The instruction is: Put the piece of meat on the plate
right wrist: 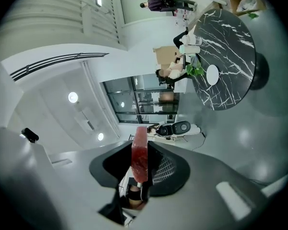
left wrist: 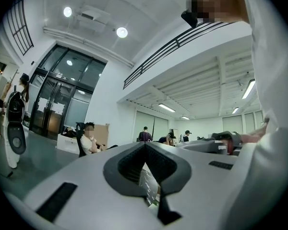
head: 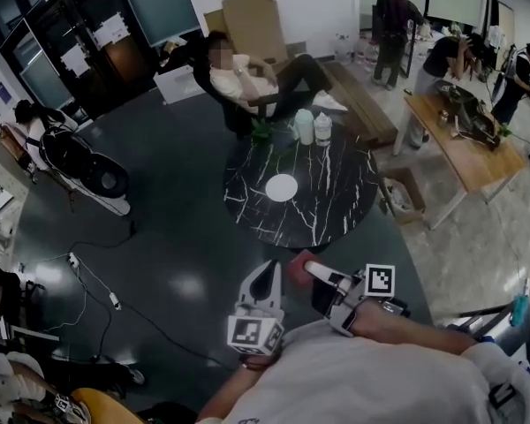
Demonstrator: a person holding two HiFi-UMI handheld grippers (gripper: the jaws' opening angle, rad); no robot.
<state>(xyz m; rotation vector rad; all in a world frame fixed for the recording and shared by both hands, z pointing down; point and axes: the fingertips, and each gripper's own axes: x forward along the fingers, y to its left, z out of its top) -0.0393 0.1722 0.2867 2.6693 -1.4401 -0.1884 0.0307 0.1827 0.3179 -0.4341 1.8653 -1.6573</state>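
A round black marble table (head: 336, 203) stands ahead of me with a small white plate (head: 281, 187) on it. My right gripper (head: 306, 268) is shut on a red slab of meat (head: 297, 268), short of the table's near edge. The right gripper view shows the meat (right wrist: 139, 157) upright between the jaws of the right gripper (right wrist: 140, 153), with the plate (right wrist: 212, 74) far off on the table (right wrist: 233, 42). Beside it, my left gripper (head: 267, 270) looks shut and holds nothing. In its own view the left gripper (left wrist: 145, 150) shows only a slit with marble under it.
Two white jugs (head: 313, 127) and a green plant (head: 270, 132) sit at the table's far edge. A person sits in a chair (head: 247, 82) beyond it. A wooden table (head: 470, 148) and a box (head: 399, 194) are to the right. Cables (head: 93, 283) lie on the floor to the left.
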